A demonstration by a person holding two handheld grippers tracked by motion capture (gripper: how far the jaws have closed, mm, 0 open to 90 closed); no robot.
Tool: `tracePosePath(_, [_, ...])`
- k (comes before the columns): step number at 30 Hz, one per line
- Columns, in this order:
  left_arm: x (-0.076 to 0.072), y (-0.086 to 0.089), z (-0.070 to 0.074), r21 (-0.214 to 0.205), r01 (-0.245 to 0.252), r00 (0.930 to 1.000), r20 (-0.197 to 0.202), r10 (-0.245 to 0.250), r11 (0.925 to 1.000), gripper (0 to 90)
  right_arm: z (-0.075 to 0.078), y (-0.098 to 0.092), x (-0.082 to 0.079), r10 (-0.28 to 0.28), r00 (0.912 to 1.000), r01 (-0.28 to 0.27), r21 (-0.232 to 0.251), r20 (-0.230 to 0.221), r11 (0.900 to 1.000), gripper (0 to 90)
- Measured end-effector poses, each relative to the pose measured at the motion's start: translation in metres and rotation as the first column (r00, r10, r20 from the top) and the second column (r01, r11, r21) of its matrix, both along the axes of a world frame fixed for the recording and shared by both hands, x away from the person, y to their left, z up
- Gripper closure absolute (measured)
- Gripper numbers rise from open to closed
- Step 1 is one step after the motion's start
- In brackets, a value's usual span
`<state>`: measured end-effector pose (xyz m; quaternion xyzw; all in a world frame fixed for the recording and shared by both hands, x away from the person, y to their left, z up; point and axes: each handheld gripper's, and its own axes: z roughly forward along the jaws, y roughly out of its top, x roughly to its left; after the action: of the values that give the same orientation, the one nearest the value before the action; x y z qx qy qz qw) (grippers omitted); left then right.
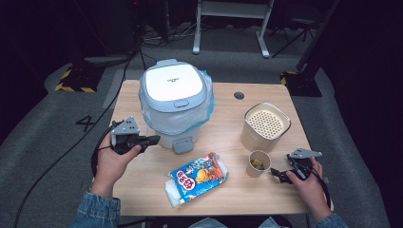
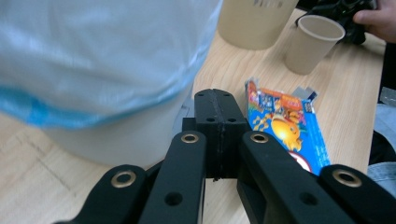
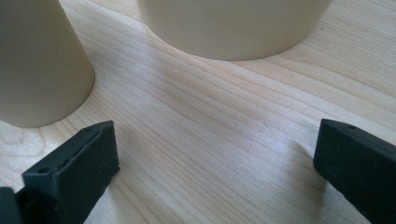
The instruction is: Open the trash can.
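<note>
On your desk (image 1: 142,180), the bin (image 1: 175,102) sits far left, the canister (image 1: 266,126) right, the cup (image 1: 259,163) nearer, and the packet (image 1: 199,178) near centre.

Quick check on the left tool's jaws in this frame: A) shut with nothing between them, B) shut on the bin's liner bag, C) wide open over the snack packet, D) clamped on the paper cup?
A: in the left gripper view the left tool has its two black jaws pressed flat together with nothing between them, beside the white bin and apart from the snack packet and the paper cup.
</note>
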<state>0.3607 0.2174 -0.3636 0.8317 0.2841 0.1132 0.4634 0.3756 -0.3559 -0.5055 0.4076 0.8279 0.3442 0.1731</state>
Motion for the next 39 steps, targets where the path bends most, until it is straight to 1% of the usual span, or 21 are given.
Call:
tracePosePath(1, [0.003,-0.003,0.007,0.006,0.013,0.9998,0.014,-0.013,0.9999,89.8,0.000,0.000,0.000,0.000,1.0000,0.000,0.000,0.000,1.0000,0.1])
tracePosePath(2, [0.004,-0.005,0.011,0.004,0.020,0.9997,0.014,-0.020,0.9998,89.8,0.000,0.000,0.000,0.001,1.0000,-0.001,0.000,0.000,1.0000,0.1])
tracePosePath(3, [0.004,-0.005,0.011,0.004,0.020,0.9997,0.014,-0.020,0.9998,89.7,0.000,0.000,0.000,0.000,1.0000,0.000,0.000,0.000,1.0000,0.1])
tracePosePath(4, [0.007,-0.007,0.019,0.001,0.036,0.9990,0.028,-0.036,0.9993,89.6,0.000,0.000,0.000,0.001,1.0000,-0.001,0.000,0.000,1.0000,0.1])
tracePosePath(5, [0.007,-0.007,0.019,0.001,0.036,0.9990,0.028,-0.036,0.9993,89.6,0.000,0.000,0.000,0.001,1.0000,-0.001,0.000,0.000,1.0000,0.1])
tracePosePath(6, [0.009,-0.009,0.027,0.006,0.045,0.9981,0.042,-0.045,0.9990,89.5,0.000,0.000,0.000,0.000,1.0000,0.000,0.000,0.000,1.0000,0.1])
tracePosePath(7, [0.010,-0.011,0.030,0.004,0.049,0.9976,0.049,-0.049,0.9988,89.4,0.000,0.000,0.000,0.000,1.0000,0.000,0.000,0.000,1.0000,0.1])
tracePosePath(9, [0.012,-0.013,0.037,0.002,0.059,0.9966,0.057,-0.059,0.9982,89.1,0.000,0.000,0.000,0.000,1.0000,0.000,0.000,0.000,1.0000,0.1])
tracePosePath(10, [0.012,-0.013,0.037,0.002,0.059,0.9966,0.057,-0.059,0.9982,89.0,0.000,0.000,0.000,0.000,1.0000,0.000,0.000,0.000,1.0000,0.1])
tracePosePath(11, [0.014,-0.016,0.044,0.000,0.070,0.9954,0.066,-0.070,0.9975,89.0,0.000,0.000,0.000,0.000,1.0000,0.000,0.000,0.000,1.0000,0.1])
tracePosePath(13, [0.015,-0.017,0.047,0.001,0.074,0.9950,0.068,-0.074,0.9973,89.0,0.000,0.000,0.000,0.000,1.0000,0.000,0.000,0.000,1.0000,0.1])
tracePosePath(14, [0.018,-0.021,0.053,0.007,0.082,0.9937,0.076,-0.082,0.9966,88.9,0.000,0.000,0.000,0.000,1.0000,0.000,0.000,0.000,1.0000,0.1])
tracePosePath(16, [0.020,-0.024,0.059,0.009,0.088,0.9926,0.083,-0.088,0.9961,89.0,0.000,0.000,0.000,0.001,1.0000,-0.001,0.000,0.000,1.0000,0.1])
tracePosePath(17, [0.020,-0.024,0.059,0.009,0.088,0.9926,0.083,-0.088,0.9961,89.0,0.000,0.000,0.000,0.001,1.0000,-0.001,0.000,0.001,1.0000,0.1])
tracePosePath(20, [0.025,-0.030,0.071,0.000,0.114,0.9887,0.097,-0.114,0.9934,89.0,0.000,0.000,0.000,0.000,1.0000,0.000,0.000,0.000,1.0000,0.1])
tracePosePath(29, [0.041,-0.043,0.083,-0.013,0.133,0.9851,0.112,-0.131,0.9911,89.2,0.000,0.000,0.000,0.000,1.0000,0.000,0.000,0.000,1.0000,0.1])
tracePosePath(30, [0.045,-0.046,0.085,-0.022,0.129,0.9856,0.113,-0.126,0.9914,89.2,0.000,0.000,0.000,0.000,1.0000,0.000,0.000,0.000,1.0000,0.1])
tracePosePath(31, [0.045,-0.046,0.085,-0.022,0.129,0.9856,0.113,-0.126,0.9914,89.2,0.000,0.000,0.000,0.000,1.0000,0.000,0.000,0.000,1.0000,0.1])
tracePosePath(34, [0.053,-0.049,0.085,-0.027,0.104,0.9892,0.106,-0.101,0.9942,88.8,0.000,0.000,0.000,0.000,1.0000,0.000,0.000,0.000,1.0000,0.1])
tracePosePath(36, [0.057,-0.051,0.085,-0.022,0.091,0.9895,0.114,-0.088,0.9956,88.5,0.000,0.000,0.000,0.000,1.0000,0.000,0.000,0.000,1.0000,0.1])
tracePosePath(39, [0.060,-0.054,0.084,-0.020,0.082,0.9907,0.110,-0.079,0.9964,87.9,0.000,0.000,0.000,0.000,1.0000,0.000,0.000,0.000,1.0000,0.1])
